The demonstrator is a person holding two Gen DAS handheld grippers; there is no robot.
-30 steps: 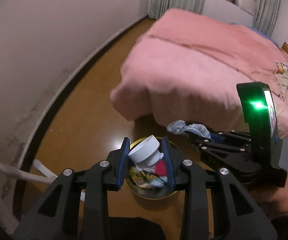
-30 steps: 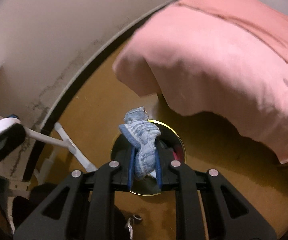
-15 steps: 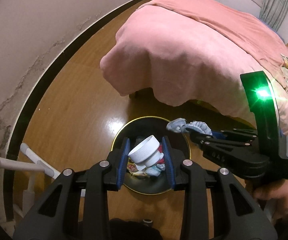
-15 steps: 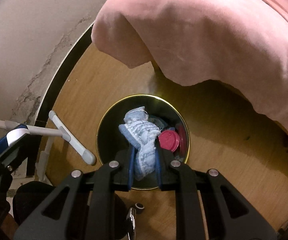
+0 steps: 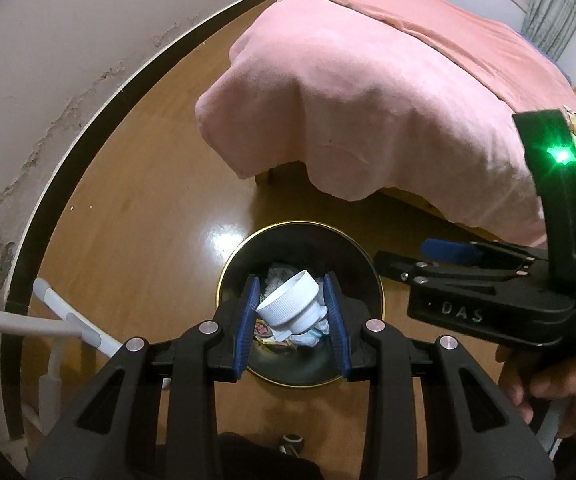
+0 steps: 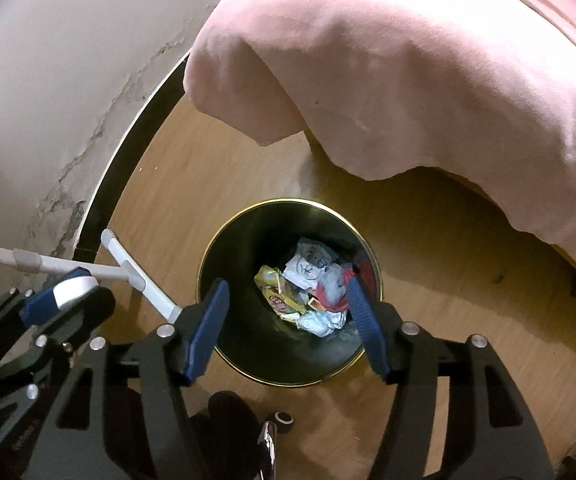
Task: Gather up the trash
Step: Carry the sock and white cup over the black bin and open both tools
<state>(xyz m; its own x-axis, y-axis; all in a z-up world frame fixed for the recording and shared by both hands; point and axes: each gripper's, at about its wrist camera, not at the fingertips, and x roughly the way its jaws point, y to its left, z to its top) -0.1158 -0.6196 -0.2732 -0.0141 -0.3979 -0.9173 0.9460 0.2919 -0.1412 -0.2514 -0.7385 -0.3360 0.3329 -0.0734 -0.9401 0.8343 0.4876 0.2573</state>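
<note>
The raised letters "DAS" stand on the black side of the right claw point(image 5: 444, 252), seen from the left wrist camera. In the bin point(image 6: 223, 248), a crumpled white paper point(image 6: 308, 268) carries dark handwritten marks and a yellow wrapper point(image 6: 277, 300) bears a red oval logo, both too small to read.

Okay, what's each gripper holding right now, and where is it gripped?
The left gripper clamps a white plastic bottle top by its sides, above the trash bin. The right gripper is open, holding nothing.
</note>
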